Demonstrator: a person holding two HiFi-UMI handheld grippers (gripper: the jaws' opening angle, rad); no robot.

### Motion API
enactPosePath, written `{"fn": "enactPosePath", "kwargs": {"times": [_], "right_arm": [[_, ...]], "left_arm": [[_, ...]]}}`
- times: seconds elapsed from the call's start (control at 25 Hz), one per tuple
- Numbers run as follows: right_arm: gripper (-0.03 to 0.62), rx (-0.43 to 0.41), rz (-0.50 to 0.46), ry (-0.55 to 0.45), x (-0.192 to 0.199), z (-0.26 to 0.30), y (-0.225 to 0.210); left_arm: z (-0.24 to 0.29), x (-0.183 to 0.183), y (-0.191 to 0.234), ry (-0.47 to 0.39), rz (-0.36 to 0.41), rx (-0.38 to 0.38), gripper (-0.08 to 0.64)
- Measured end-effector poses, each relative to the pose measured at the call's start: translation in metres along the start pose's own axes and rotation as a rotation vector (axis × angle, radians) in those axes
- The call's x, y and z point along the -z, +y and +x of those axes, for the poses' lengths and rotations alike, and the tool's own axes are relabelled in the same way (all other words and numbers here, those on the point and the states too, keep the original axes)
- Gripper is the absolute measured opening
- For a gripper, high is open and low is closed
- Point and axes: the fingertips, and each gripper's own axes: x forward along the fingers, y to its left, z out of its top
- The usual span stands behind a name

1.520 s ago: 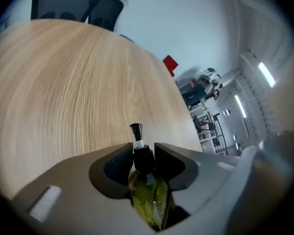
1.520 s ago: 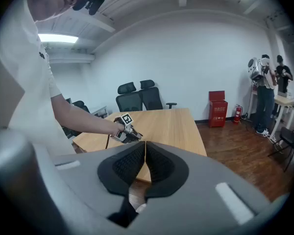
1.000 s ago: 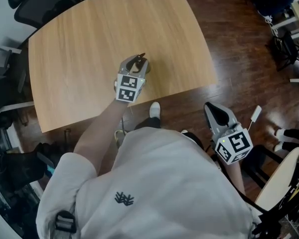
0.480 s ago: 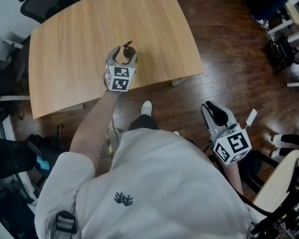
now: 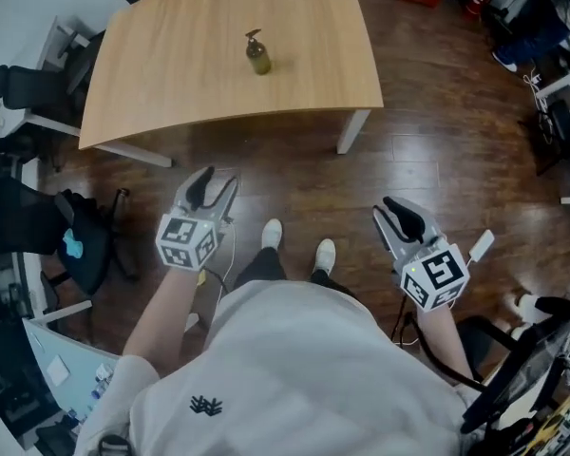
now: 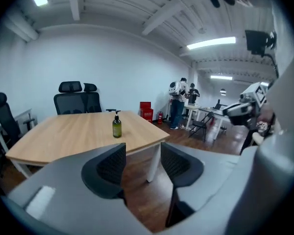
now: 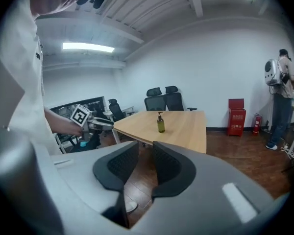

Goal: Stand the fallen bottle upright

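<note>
Bottle (image 5: 257, 53) stood upright on the table (image 5: 171, 74), well ahead of left gripper (image 5: 215, 180) and right gripper (image 5: 396, 215), both released and empty; standing step judged satisfied, no further move needed.

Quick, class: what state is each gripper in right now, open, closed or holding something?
Left gripper: open, jaws well apart, holding nothing.
Right gripper: open, jaws only narrowly apart, holding nothing.
</note>
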Motion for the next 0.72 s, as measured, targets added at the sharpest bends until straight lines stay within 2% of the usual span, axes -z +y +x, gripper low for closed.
{"fn": "enactPosePath", "kwargs": {"times": [0.12, 0.32, 0.48, 0.72], "right_arm": [[0.092, -0.043, -0.018, -0.034, -0.002, -0.002, 0.03], [0.108, -0.072, -0.06, -0.077, 0.0, -0.009, 0.096], [0.126, -0.054, -0.078, -0.083, 0.014, -0.03, 0.16], [0.138, -0.001, -0.039, -0.076, 0.047, -0.082, 0.251]], "left_arm": [[-0.061, 0.016, -0.04, -0.013, -0.034, 0.046, 0.193], [-0.141, 0.009, -0.095, -0.128, 0.022, 0.156, 0.193], [-0.206, 0.016, -0.114, -0.213, -0.002, 0.245, 0.19], [-0.279, 0.043, -0.137, -0.243, 0.01, 0.339, 0.186]]}}
